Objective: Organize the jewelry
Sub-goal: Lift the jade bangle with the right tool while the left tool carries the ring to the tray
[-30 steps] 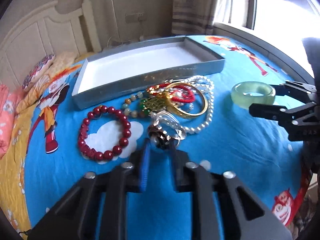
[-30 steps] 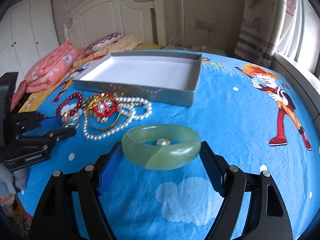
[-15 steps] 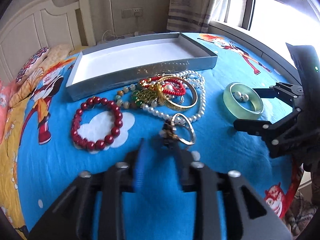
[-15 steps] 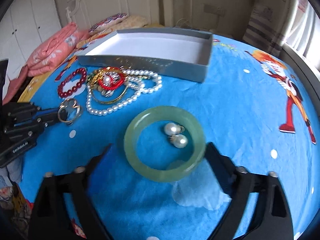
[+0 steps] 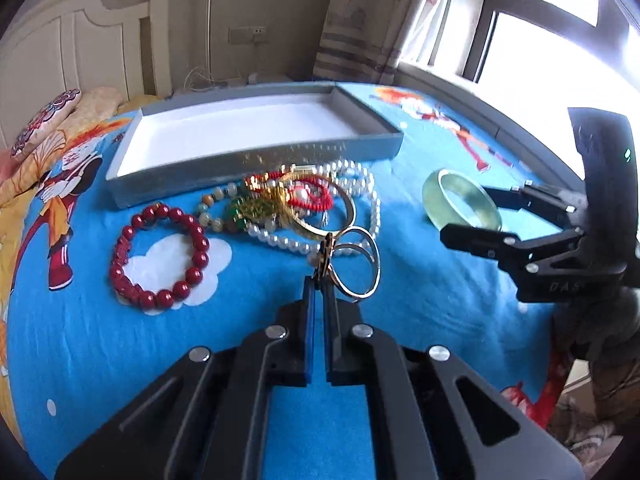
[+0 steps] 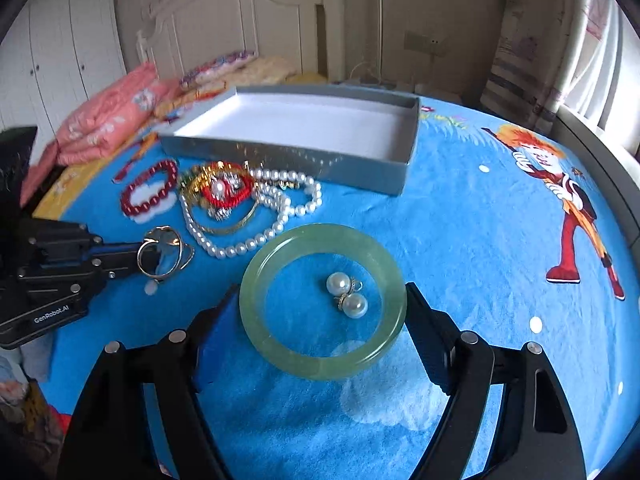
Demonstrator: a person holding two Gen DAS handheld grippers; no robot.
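The left gripper [image 5: 321, 284] is clenched on the edge of a pair of thin gold hoop rings [image 5: 354, 264], its blue-lined jaws having just closed on the small clasp where the hoops join; the hoops stand tilted above the blue cartoon-print bed cover [image 5: 120, 360]. Just beyond them lies a tangle of jewelry: a white pearl necklace [image 5: 372, 204], a plain gold bangle [image 5: 344, 216], a red woven bracelet [image 5: 316, 196] around a pearl, and a string of green and beige stones [image 5: 224, 208]. To its left a dark red bead bracelet [image 5: 160, 256] lies apart, in a round loop. Behind the heap sits an empty shallow grey tray [image 5: 256, 160] with a white floor.

The right gripper [image 6: 322, 324] has its jaws spread wide and just drawn inward, standing at either side of a pale, translucent green jade bangle [image 6: 256, 320] that lies flat on the cover; whether the pads press on it cannot be told. Two pearl earrings [image 6: 347, 295] lie inside its ring.
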